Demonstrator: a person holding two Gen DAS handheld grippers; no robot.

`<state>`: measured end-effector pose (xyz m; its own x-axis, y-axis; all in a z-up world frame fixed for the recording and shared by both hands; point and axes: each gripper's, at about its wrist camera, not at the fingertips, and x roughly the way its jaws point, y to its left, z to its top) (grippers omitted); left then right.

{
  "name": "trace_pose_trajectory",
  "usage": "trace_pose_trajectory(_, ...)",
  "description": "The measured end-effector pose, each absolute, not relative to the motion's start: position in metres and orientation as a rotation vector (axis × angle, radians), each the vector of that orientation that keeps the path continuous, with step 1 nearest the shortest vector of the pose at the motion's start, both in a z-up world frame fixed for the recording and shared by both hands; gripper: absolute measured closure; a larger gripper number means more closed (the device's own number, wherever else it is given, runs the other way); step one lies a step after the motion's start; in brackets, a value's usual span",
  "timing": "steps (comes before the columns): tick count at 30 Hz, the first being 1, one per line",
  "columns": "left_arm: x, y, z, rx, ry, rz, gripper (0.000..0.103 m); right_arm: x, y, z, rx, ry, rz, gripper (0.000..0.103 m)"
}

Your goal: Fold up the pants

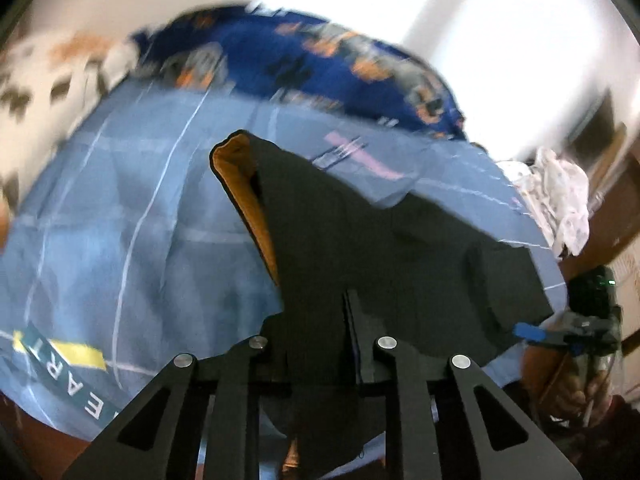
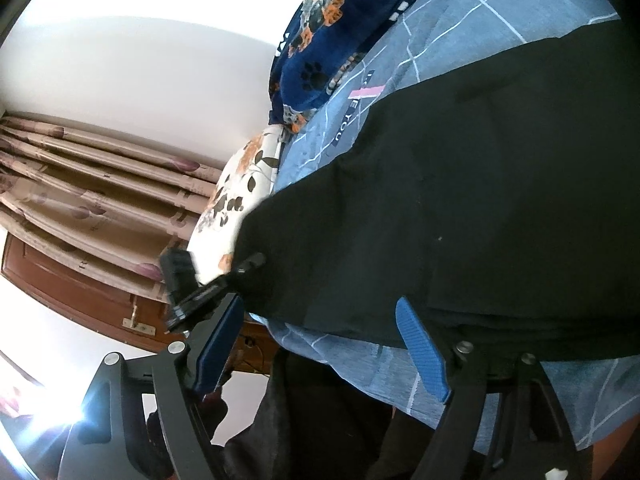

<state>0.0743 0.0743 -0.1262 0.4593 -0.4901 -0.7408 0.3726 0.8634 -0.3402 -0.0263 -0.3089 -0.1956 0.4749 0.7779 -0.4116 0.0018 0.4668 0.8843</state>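
Note:
Black pants [image 1: 360, 232] with an orange lining [image 1: 244, 200] lie on a blue bedsheet [image 1: 120, 220]. My left gripper [image 1: 352, 320] is shut on the near edge of the pants, its fingers pressed together on the cloth. The right gripper [image 1: 560, 332] shows at the right edge of the left wrist view, beside the pants. In the right wrist view the pants [image 2: 480, 200] spread across the sheet [image 2: 360, 360]. My right gripper [image 2: 320, 340] is open, its blue pads [image 2: 422, 348] wide apart at the pants' near edge. The left gripper [image 2: 208, 292] holds the pants' far end.
A dark blue paw-print blanket [image 1: 320, 60] and a floral pillow [image 2: 240, 184] lie at the head of the bed. Crumpled white cloth [image 1: 560, 200] lies beside the bed. Curtains [image 2: 80, 180] and a wooden door [image 2: 80, 292] stand beyond the bed.

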Motion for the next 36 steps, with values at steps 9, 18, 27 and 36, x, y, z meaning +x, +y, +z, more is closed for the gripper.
trace_pose_trajectory(9, 0.046, -0.004, -0.076, 0.062, 0.831, -0.613, 0.082, -0.027, -0.313, -0.186, 0.997, 0.921, 0.595, 0.026)
trace_pose_trajectory(18, 0.042, -0.041, -0.076, 0.121, 0.831, -0.629, 0.082, -0.013, -0.321, -0.174, 1.133, 0.846, 0.665, 0.024)
trace_pose_trajectory(27, 0.041, -0.053, -0.077, 0.111, 0.837, -0.634, 0.082, 0.005, -0.298, -0.166, 1.141, 0.85, 0.74, 0.022)
trace_pose_trajectory(36, 0.038, -0.07, -0.077, 0.082, 0.841, -0.664, 0.082, 0.014, -0.293, -0.159, 1.193, 0.822, 0.785, 0.015)
